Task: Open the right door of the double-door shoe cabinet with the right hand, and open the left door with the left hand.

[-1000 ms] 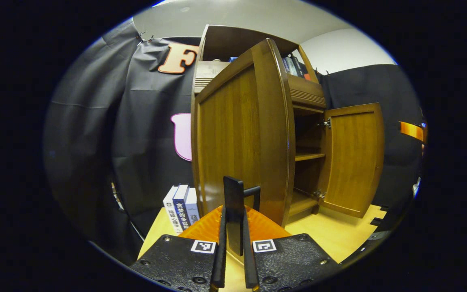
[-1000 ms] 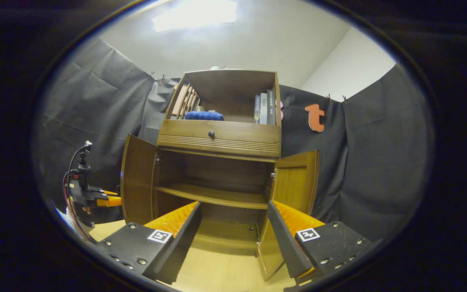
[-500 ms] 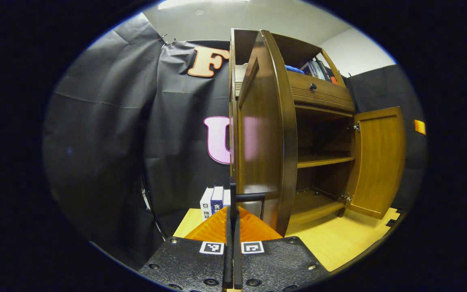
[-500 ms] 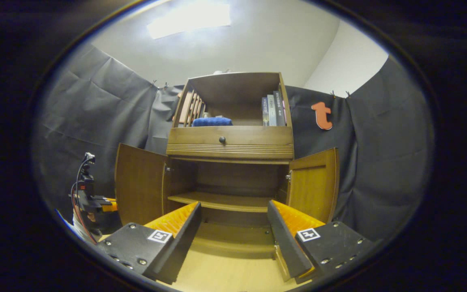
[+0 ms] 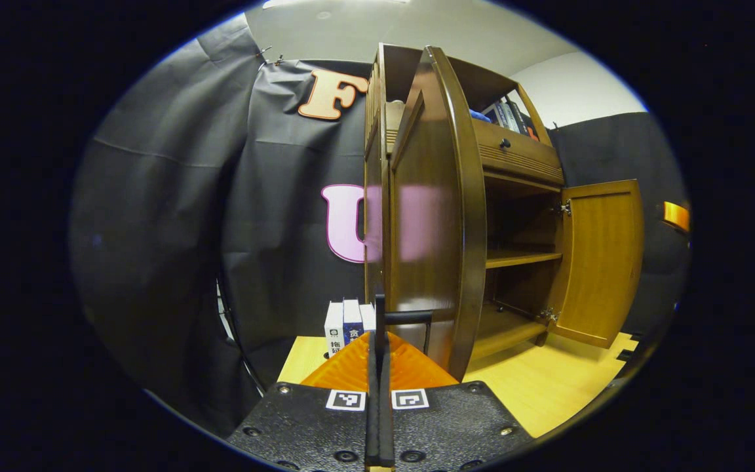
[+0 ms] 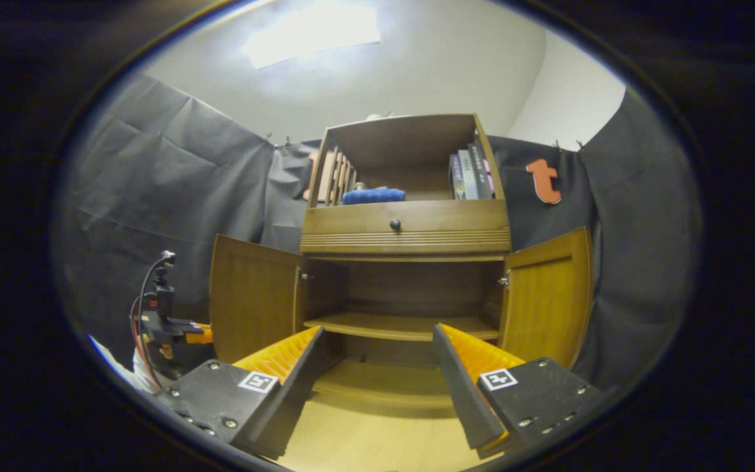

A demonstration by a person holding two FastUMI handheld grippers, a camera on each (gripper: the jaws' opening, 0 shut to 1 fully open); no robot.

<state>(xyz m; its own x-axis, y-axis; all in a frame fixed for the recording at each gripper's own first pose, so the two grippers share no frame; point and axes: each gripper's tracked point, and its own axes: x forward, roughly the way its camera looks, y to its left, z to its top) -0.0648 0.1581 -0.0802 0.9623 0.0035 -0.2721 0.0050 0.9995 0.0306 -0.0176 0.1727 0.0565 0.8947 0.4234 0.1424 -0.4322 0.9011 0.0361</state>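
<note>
Both doors look swung out now. The left hand-held gripper (image 5: 379,367) is pinched tight on the left door (image 5: 426,216) handle (image 5: 404,319) at centre frame, while the right hand-held gripper (image 6: 374,367) sits wide open and empty facing the shoe cabinet (image 6: 404,262), right door (image 6: 544,298) at right. Risk I see: yanking further could strain the hinges or drag the cabinet across the surface (image 6: 358,446).

Ceiling light (image 6: 312,27) glares overhead; cabinet interior (image 6: 410,288) dim; sharp w/ fisheye bending at edges.
</note>
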